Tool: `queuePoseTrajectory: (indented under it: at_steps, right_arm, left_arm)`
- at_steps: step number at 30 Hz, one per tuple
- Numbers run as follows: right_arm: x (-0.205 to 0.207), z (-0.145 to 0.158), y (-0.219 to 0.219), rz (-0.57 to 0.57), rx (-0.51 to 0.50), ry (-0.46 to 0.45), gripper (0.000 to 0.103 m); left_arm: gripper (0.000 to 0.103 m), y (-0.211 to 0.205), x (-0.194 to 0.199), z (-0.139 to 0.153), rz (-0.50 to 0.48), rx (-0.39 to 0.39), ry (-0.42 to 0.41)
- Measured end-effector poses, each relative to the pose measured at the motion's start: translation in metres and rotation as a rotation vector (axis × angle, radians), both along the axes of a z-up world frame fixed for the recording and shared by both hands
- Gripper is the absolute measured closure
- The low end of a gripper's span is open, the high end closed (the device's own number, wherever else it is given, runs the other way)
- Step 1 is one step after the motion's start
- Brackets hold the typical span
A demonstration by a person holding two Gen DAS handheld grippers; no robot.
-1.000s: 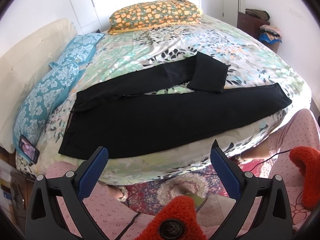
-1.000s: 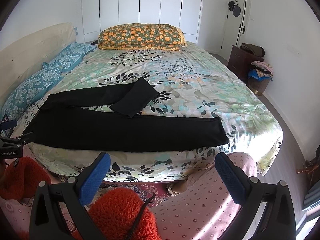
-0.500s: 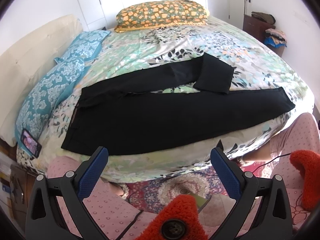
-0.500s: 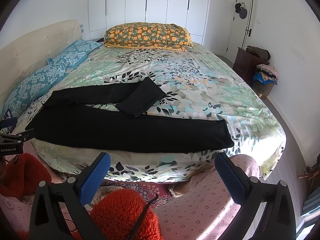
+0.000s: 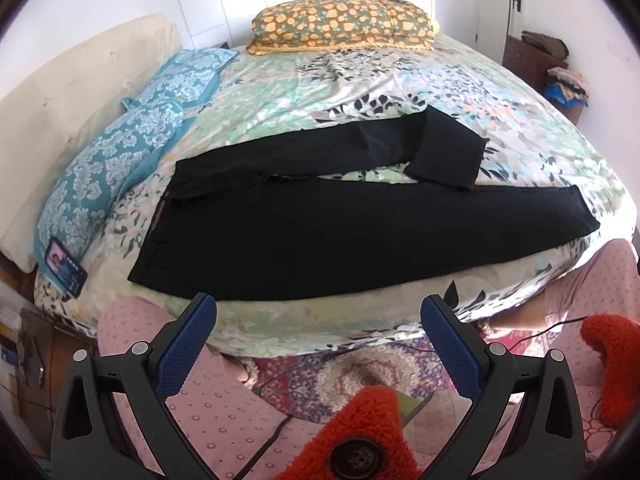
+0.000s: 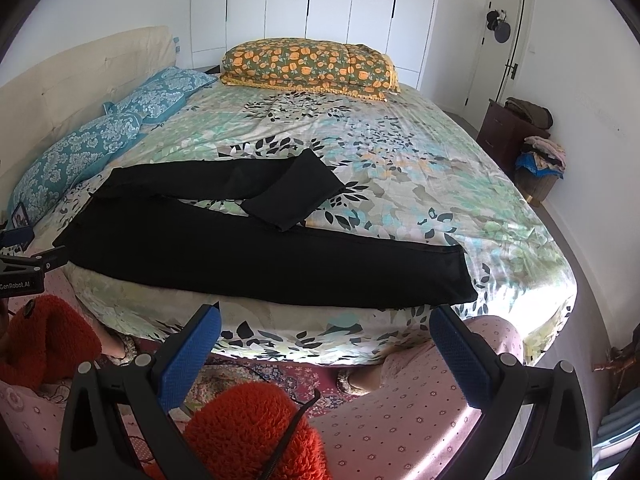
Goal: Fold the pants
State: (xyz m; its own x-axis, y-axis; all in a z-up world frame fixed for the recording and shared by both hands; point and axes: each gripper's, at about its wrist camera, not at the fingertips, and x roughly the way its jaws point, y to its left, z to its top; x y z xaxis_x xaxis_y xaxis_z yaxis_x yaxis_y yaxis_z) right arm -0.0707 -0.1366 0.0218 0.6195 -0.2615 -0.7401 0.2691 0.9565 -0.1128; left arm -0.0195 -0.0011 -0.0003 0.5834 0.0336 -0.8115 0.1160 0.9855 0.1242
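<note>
Floral bed [image 6: 420, 168] fills the room, with black pants [image 6: 248, 248] spread flat along its near edge, far leg folded back on itself. Both hand-held grippers, left [image 5: 318, 320] and right [image 6: 325, 330], hang short of the mattress edge, jaws spread wide and empty.

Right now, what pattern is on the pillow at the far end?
Orange flowers on olive-green pillow, clearest in right wrist view.

Both grippers are held level, short of the bed [image 5: 360, 320] edge. The left gripper [image 5: 318, 312] and right gripper [image 6: 324, 320] are spread wide, empty.
</note>
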Motion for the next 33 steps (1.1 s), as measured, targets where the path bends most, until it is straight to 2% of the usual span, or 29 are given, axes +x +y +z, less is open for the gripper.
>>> queuePoseTrajectory:
  at_steps: [13,24,27,29,31,33]
  right_arm:
    - [0.014,-0.007,0.009,0.019,-0.075,0.064,0.0]
    - [0.02,-0.014,0.007,0.017,-0.065,0.097,0.0]
    - [0.025,-0.014,0.008,0.076,-0.035,0.075,0.0]
    - [0.032,-0.009,0.009,0.15,-0.041,0.026,0.0]
    - [0.044,0.001,0.006,0.197,-0.068,-0.043,0.0]
    - [0.063,0.012,0.001,0.246,-0.091,-0.111,0.0]
  left_arm:
    - [0.001,0.003,0.002,-0.003,0.015,0.003,0.011]
    - [0.001,0.005,0.005,-0.008,0.019,-0.002,0.027]
    - [0.001,0.008,0.014,-0.01,0.032,-0.002,0.037]
    - [0.001,0.016,0.025,-0.007,0.062,-0.014,0.019]
    - [0.001,0.027,0.037,0.0,0.099,-0.033,-0.024]
    - [0.001,0.037,0.051,0.013,0.13,-0.045,-0.105]
